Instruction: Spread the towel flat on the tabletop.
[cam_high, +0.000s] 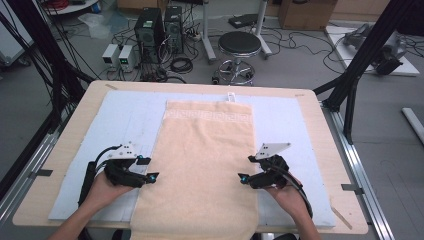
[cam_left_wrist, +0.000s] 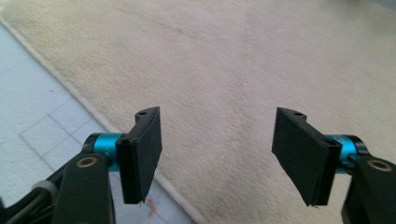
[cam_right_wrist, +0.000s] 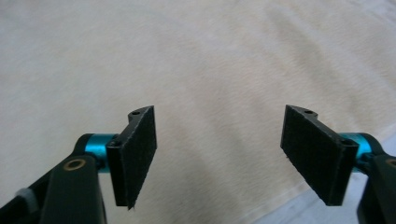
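Terry-cloth beige towel (cam_high: 200, 165) is lying flat on the worktop's pale mat (cam_high: 125, 120), near end hanging over the edge. Soft, light, limp, so it's likely sagging when lifted; pinch the side hems. Left gripper (cam_high: 150, 169) and right gripper (cam_high: 246, 168) fingers are hovering released, gripping nothing.

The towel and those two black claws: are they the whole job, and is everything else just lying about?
Part of the job:
beige towel
left gripper, open
right gripper, open
pale blue mat

Just lying about:
round stool
computer towers
cardboard box
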